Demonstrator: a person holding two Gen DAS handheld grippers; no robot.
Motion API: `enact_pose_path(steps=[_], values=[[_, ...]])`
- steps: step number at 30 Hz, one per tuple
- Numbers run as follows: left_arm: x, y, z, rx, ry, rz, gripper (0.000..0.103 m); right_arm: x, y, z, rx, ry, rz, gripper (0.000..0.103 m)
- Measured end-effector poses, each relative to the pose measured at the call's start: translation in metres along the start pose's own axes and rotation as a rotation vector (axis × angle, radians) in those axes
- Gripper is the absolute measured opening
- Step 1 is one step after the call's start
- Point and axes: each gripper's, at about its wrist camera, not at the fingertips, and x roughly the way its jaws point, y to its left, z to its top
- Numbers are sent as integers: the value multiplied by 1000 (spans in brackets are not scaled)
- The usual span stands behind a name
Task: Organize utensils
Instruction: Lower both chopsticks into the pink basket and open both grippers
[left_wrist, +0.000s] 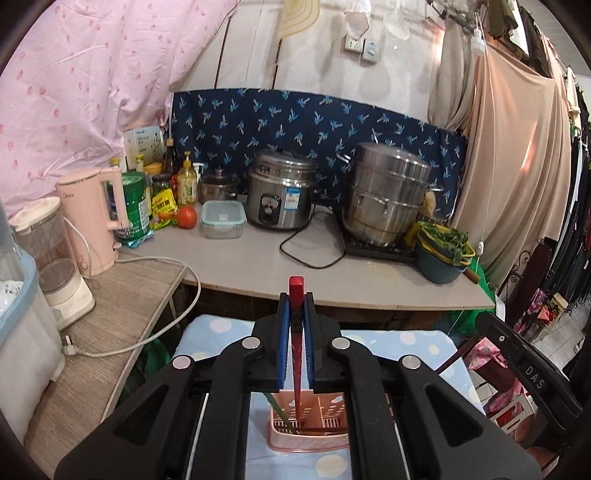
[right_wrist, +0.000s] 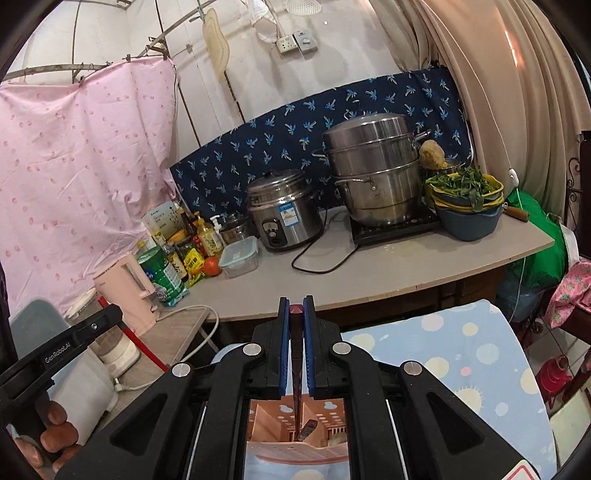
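My left gripper (left_wrist: 296, 295) is shut on a red chopstick (left_wrist: 296, 286). The chopstick points down, its thin end inside a pink slotted utensil holder (left_wrist: 308, 441) that stands on a blue dotted cloth (left_wrist: 424, 341). A green stick and dark utensils lie in the holder. My right gripper (right_wrist: 296, 300) is shut on a dark red chopstick (right_wrist: 296, 309) whose thin end reaches down into the pink holder (right_wrist: 295, 448). The left gripper's body (right_wrist: 55, 354) shows at the left of the right wrist view.
Behind stands a grey counter (left_wrist: 258, 266) with a rice cooker (left_wrist: 280, 190), a steel steamer pot (left_wrist: 386, 194), a bowl of greens (left_wrist: 443, 251), a lidded food box (left_wrist: 222, 218), a tomato (left_wrist: 185, 216), bottles and a pink kettle (left_wrist: 94, 218). A white cable (left_wrist: 162, 332) hangs over the left table.
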Motion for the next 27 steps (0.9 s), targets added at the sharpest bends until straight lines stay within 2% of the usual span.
enact_pose_path(steps=[5,10,12,15,21,27], values=[[10,3,-9,-5,31,7,7,12,-1,-10,-8,43,-7,7],[11,2,-14,-1,29,13,11,10,0,-12,-11,41,-11,11],[9,2,-16,1,27,21,23,5,1,-11,-10,37,-8,11],[2,0,-18,4,17,30,35,-4,2,-11,-14,30,-1,12],[-16,-6,-24,23,27,53,35,-30,5,-15,-23,17,20,13],[-35,-11,-40,42,47,71,35,-58,5,-34,-33,31,34,13]])
